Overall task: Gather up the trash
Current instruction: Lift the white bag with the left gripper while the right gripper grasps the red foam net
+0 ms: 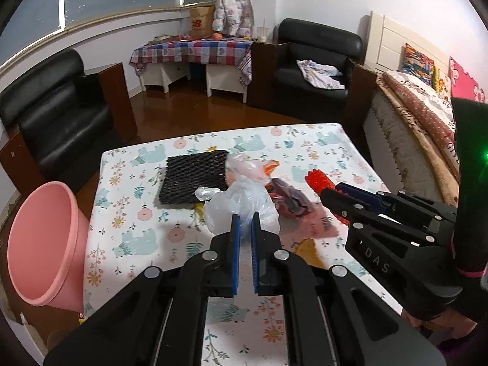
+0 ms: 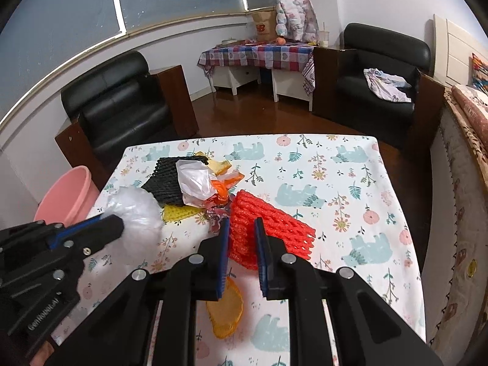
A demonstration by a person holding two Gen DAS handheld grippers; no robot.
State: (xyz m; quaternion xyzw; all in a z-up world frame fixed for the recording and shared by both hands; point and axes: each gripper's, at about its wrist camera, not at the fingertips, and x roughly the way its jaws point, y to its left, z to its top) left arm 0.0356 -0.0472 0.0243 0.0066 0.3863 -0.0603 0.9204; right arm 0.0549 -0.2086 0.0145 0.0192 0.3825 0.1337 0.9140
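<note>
My left gripper (image 1: 245,218) is shut on a clear plastic bag (image 1: 241,204), held just above the table; the bag also shows in the right wrist view (image 2: 137,210). My right gripper (image 2: 242,228) is shut on a red foam net (image 2: 274,228), seen in the left wrist view as a red tip (image 1: 318,180). A black foam net (image 1: 193,177), a second crumpled clear bag (image 1: 244,166), orange scraps (image 2: 225,183), a yellow net (image 2: 178,213) and a purple-red wrapper (image 1: 289,198) lie mid-table. An orange peel (image 2: 225,314) lies under my right gripper.
A pink bin (image 1: 42,244) stands on the floor at the table's left edge. The table (image 1: 320,146) has a floral cloth. Black armchairs (image 1: 55,116) stand left and far right, a bed (image 1: 421,128) on the right.
</note>
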